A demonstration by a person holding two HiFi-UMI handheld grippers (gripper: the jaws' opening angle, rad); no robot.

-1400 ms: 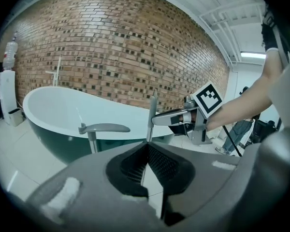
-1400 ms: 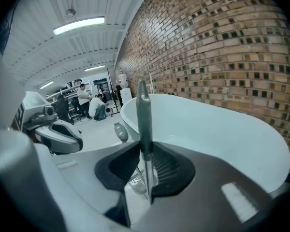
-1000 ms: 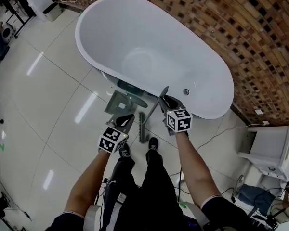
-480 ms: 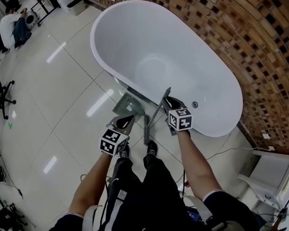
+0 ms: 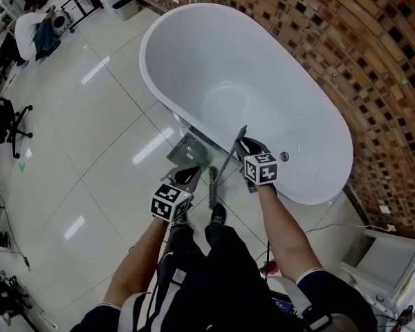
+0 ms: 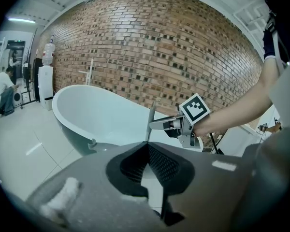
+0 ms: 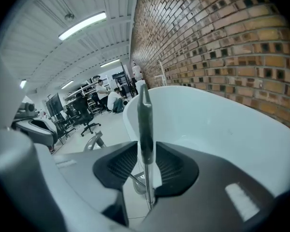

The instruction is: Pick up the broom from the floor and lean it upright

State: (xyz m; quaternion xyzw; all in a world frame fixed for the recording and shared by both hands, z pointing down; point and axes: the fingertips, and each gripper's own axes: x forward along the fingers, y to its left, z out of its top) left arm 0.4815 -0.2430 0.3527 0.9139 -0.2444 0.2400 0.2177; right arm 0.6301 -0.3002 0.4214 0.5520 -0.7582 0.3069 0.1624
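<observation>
Nearest the camera are the person's legs and shoes on the pale tiled floor. Just beyond them, on the left, the left gripper hangs free: its jaws are drawn together and hold nothing. Beside it the broom head rests low by the feet. From there the broom rises steeply away, its handle top reaching the near rim of the white bathtub. The right gripper sits at the upper handle. Its jaws have just been opening; the dark grip stands between the pads, which appear to be slackening off it rather than clamping.

Progress, as judged: the lift is done and the broom stands nearly upright. The pictures do not show whether the handle actually bears on the rim. What remains is to draw the right gripper clear and see that the broom stays put.

A grey dustpan-like piece lies on the floor by the tub. Farthest back runs the brick wall.
</observation>
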